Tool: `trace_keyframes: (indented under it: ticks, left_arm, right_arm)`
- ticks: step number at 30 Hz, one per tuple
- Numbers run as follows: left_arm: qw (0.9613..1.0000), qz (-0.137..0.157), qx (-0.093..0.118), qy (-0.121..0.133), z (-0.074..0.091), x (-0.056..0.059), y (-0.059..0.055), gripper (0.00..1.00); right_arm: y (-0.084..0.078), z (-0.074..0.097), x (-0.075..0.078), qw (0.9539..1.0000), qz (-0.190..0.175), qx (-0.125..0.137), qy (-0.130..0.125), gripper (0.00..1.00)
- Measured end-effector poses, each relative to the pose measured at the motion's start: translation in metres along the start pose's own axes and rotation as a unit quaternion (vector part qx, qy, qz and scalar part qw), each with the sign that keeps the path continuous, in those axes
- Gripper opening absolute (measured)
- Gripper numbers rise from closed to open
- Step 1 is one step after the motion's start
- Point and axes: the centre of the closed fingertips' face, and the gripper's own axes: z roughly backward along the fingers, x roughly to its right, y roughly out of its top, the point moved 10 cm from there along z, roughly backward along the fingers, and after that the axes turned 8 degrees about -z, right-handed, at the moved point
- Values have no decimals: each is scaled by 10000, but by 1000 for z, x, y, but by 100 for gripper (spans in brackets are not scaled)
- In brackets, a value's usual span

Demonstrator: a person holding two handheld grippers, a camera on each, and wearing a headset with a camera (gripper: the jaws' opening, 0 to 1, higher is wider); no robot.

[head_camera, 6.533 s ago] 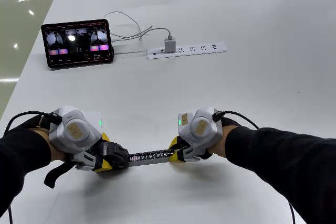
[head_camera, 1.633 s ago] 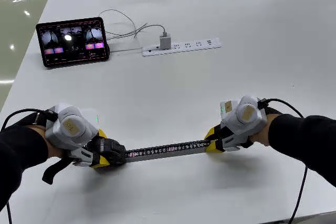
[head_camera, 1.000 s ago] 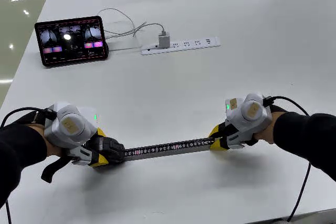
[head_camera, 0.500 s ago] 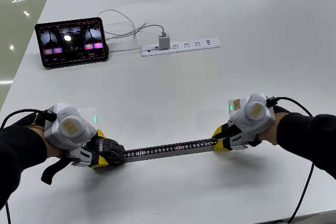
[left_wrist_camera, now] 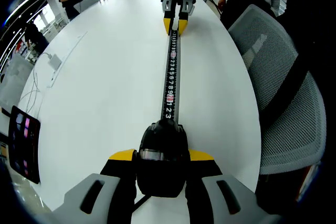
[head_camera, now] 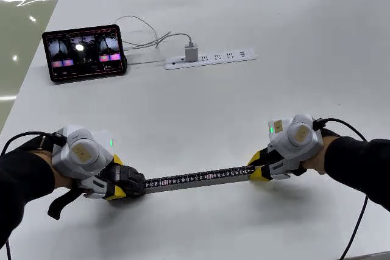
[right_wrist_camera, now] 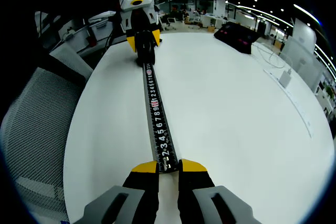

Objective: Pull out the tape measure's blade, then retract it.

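The tape measure (head_camera: 131,181) lies by the near edge of the tabletop (head_camera: 244,108). Its blade (head_camera: 201,178) is drawn out, with the long axis running left to right along that edge, numerals up and the tip pointing right. The black case (left_wrist_camera: 163,156) is at the left end, clamped between the jaws of the left claw (head_camera: 119,178). The right claw (right_wrist_camera: 168,166) is closed on the blade's tip, and the right gripper view shows the lowest numerals starting at its yellow jaws. Whether the blade touches the tabletop I cannot tell. The head view takes in a lit tablet (head_camera: 84,52) near the left edge, farther back, with a power strip (head_camera: 210,58) to its right. The gripper views catch a mesh chair (left_wrist_camera: 283,103) by the near edge.
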Motion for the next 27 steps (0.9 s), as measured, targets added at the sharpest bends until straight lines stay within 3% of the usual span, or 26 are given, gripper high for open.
trace_keyframes:
  ticks: [17,23,27]
  left_arm:
    - [9999,82,34,53,-2,0,0,30]
    - [9996,122,258,76,-1,0,-3,31]
    - [9995,152,265,26,0,0,-2,31]
  right_arm:
    - [1,-1,2,10000,73,-37,18,10]
    - [2,-1,1,9999,143,-48,17,11]
    - [2,-1,1,9999,116,-43,-19,11]
